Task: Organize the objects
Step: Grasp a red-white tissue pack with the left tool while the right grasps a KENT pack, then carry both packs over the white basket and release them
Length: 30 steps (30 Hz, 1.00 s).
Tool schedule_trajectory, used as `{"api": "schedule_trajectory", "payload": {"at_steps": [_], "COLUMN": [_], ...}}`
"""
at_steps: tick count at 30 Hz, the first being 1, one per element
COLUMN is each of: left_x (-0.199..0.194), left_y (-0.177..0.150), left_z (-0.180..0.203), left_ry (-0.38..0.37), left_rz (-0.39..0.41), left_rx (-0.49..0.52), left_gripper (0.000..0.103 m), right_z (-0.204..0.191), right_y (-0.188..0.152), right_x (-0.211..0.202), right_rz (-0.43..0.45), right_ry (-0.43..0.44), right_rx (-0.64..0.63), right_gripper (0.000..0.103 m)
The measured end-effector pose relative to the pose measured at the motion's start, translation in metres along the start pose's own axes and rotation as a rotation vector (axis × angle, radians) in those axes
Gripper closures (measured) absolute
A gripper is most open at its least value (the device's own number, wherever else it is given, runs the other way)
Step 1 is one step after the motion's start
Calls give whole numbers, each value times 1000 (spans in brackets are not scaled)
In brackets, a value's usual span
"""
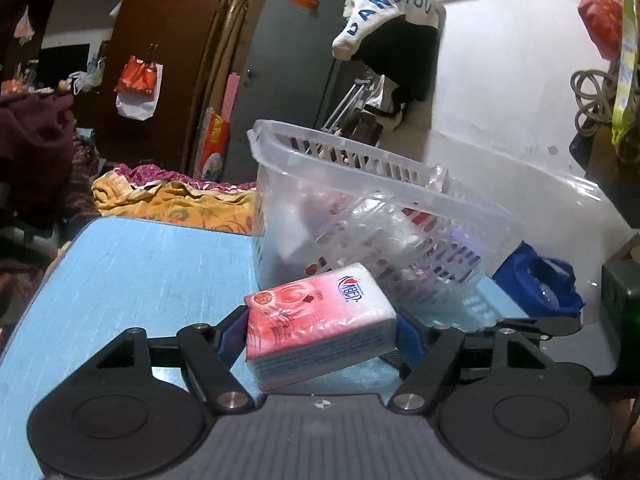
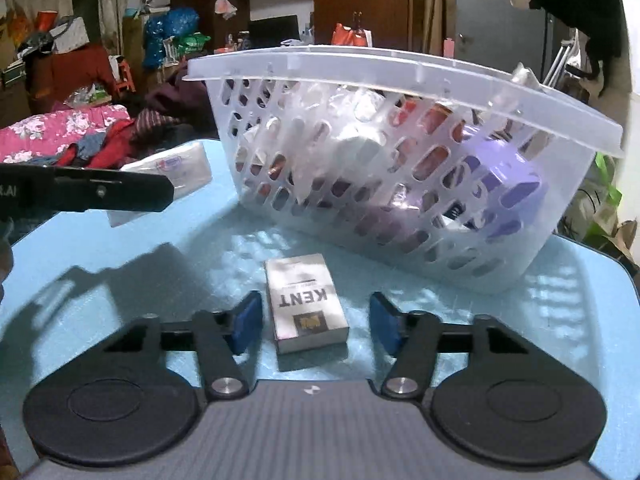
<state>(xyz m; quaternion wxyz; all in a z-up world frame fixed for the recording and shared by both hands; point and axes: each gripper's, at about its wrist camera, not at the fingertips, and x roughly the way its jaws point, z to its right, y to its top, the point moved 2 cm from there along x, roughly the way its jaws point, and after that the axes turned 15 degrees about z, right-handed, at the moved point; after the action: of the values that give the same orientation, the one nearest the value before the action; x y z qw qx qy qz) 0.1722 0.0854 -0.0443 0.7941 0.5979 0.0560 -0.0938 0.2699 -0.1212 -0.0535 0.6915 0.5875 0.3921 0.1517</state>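
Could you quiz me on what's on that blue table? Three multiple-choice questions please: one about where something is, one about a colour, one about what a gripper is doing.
1. Where does the KENT pack lie?
A. inside the basket
B. on the table in front of the basket
C. on the bed

2. What colour is the table top?
A. light blue
B. dark brown
C. green

3. What is the left gripper doing?
A. hanging with nothing between its fingers
B. gripping the basket rim
C. clamped on the pink tissue pack

Answers: 1 B, the pack lies flat before the basket, between the right gripper fingers, untouched. 2 A, the bare surface is light blue. 3 C, both pads press the tissue pack sides.
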Motion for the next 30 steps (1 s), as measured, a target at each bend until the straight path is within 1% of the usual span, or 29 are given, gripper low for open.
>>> {"api": "schedule_trajectory", "payload": {"at_steps": [1, 5, 6, 8, 10, 12, 13, 15, 17, 19, 22, 24, 25, 26, 27, 28, 29, 30], "left_x": [0, -7, -10, -19, -29, -32, -29, -14, 9, 29, 62, 86, 95, 102, 105, 104, 101, 98], "left_y": [-1, -4, -4, 2, 17, 42, 55, 85, 110, 124, 131, 123, 119, 114, 110, 107, 106, 106], "left_z": [-1, 3, 3, 6, 12, 24, 29, 40, 50, 58, 60, 54, 49, 46, 42, 39, 38, 37], "left_ry": [-7, -38, -49, -82, -118, -135, -137, -153, -152, -118, -59, -29, -8, 11, 23, 28, 26, 20], "left_rz": [3, 36, 49, 88, 133, 179, 189, 196, 173, 150, 113, 70, 54, 35, 29, 35, 49, 54], "left_rx": [0, 21, 22, 19, 22, 56, 75, 88, 110, 140, 166, 166, 162, 166, 171, 175, 176, 175], "left_gripper": [26, 26, 26, 26, 26, 26, 26, 26, 26, 26, 25, 22, 18, 15, 15, 15, 13, 12], "right_z": [-1, -4, -5, -5, -6, -6, -5, 3, 12, 24, 39, 50, 56, 62, 63, 63, 64, 65], "right_y": [1, 1, 2, 9, 25, 53, 65, 97, 127, 151, 165, 162, 155, 150, 144, 136, 132, 128], "right_x": [-1, -13, -19, -39, -68, -98, -105, -110, -104, -91, -69, -42, -35, -23, -19, -23, -25, -31], "right_rz": [2, 34, 49, 114, 208, 329, 368, 413, 429, 428, 403, 352, 337, 319, 313, 317, 325, 338], "right_ry": [10, -11, -2, 20, 49, 26, 9, -20, -60, -105, -140, -159, -159, -158, -165, -173, -179, -180], "right_rx": [3, -30, -21, 12, 41, 37, 24, 9, -12, -20, -20, -19, -12, -1, 2, 1, 2, 10], "right_gripper": [58, 59, 59, 60, 60, 60, 60, 60, 60, 60, 60, 58, 46, 36, 19, 11, 9, 4]}}
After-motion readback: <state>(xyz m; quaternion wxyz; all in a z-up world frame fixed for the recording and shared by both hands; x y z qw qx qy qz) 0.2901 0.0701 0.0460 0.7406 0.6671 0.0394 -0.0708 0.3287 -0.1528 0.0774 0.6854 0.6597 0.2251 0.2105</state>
